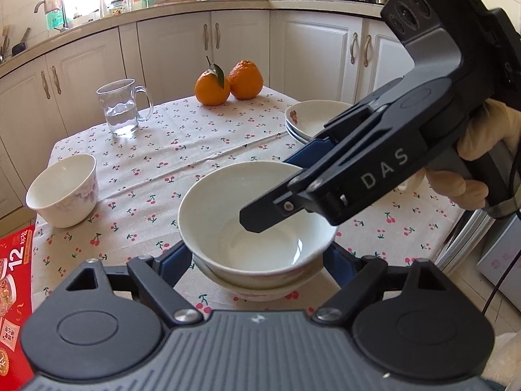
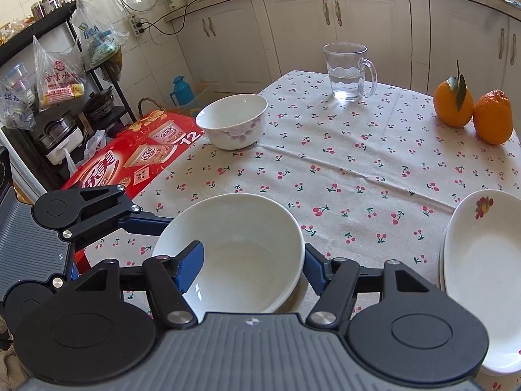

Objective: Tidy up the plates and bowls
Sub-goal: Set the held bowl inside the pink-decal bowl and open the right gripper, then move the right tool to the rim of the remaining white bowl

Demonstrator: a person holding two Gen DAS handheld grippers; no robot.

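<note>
At the lower middle of the left wrist view, two white bowls sit nested on the cherry-print tabletop: the upper bowl rests inside the lower bowl. The left gripper has its jaws spread wide on either side of this stack, its blue pads beside the bowls; whether they press is unclear. The right gripper straddles the upper bowl's rim, one blue finger inside against the wall, the other outside, gripping it. A third bowl stands apart at the left edge. Stacked plates lie at right. A glass mug and two oranges sit farther back.
</note>
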